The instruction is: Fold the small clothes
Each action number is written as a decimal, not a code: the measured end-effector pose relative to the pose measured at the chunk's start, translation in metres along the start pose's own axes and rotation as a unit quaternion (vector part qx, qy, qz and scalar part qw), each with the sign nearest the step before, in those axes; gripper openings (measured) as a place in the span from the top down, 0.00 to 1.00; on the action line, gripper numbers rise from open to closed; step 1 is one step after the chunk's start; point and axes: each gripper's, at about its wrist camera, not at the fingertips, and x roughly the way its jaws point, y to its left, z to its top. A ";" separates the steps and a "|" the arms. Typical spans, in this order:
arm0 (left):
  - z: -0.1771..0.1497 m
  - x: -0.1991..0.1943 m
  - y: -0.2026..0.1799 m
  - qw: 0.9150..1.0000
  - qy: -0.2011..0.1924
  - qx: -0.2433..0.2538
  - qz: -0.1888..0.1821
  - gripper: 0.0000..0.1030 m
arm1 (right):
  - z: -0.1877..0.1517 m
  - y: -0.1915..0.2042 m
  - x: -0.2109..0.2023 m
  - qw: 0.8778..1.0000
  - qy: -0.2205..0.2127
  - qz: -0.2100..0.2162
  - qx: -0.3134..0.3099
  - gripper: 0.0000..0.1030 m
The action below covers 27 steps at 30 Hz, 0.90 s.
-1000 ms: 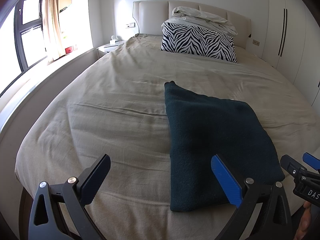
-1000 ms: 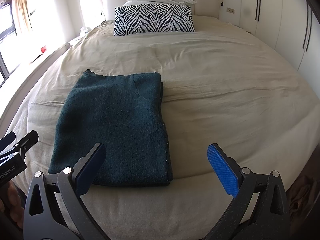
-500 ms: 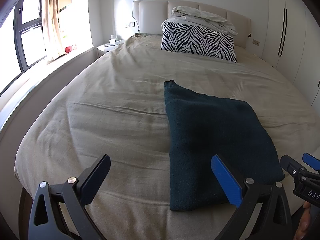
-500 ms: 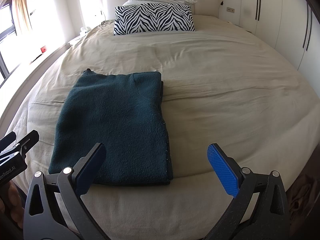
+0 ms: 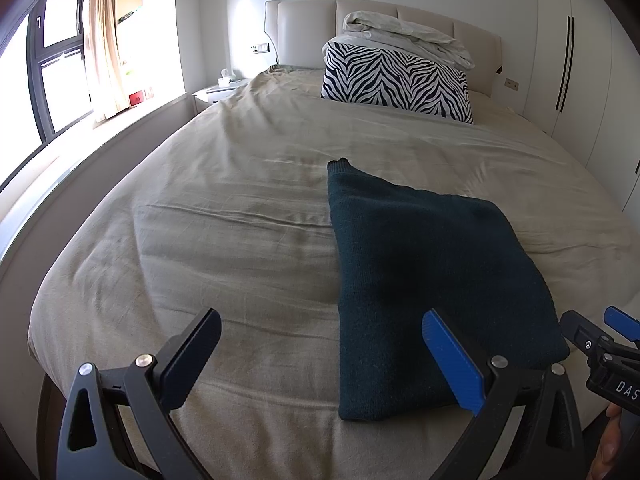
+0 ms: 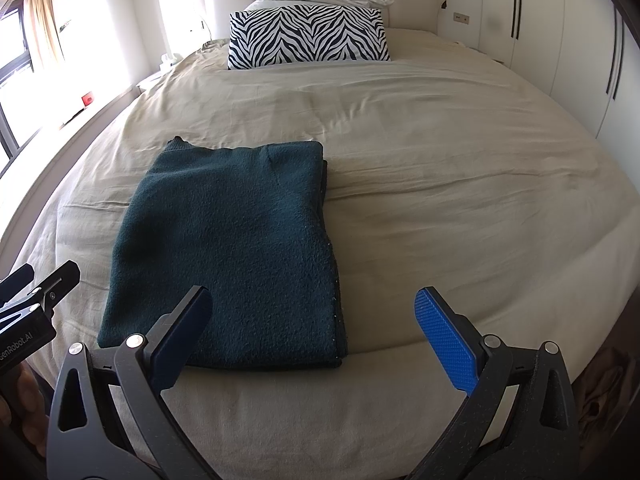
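One dark green garment [image 6: 228,252] lies folded into a neat rectangle near the foot edge of the bed [image 6: 440,160], flat and squared, so the fold looks finished. Two grippers hang over that edge, apart from the cloth: the left gripper [image 5: 320,364] and the right gripper [image 6: 312,336] both have jaws spread wide, holding nothing, likely drawn clear after release.

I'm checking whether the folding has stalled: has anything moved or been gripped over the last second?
Nothing visibly changed. The folded sweater lies in the same spot on the bed, and both the left gripper and the right gripper stay open, hovering near the bed's foot and holding nothing.
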 end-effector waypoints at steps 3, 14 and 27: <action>0.001 0.000 0.000 1.000 0.000 0.000 0.000 0.00 | 0.000 0.000 0.000 1.000 0.000 0.000 0.000 0.00; -0.002 0.000 0.000 1.000 0.001 0.000 0.000 0.00 | -0.004 0.000 0.001 1.000 0.003 0.002 0.003 0.00; -0.007 0.003 0.002 1.000 0.006 -0.001 0.002 0.00 | -0.004 -0.003 0.003 1.000 0.006 0.004 0.003 0.00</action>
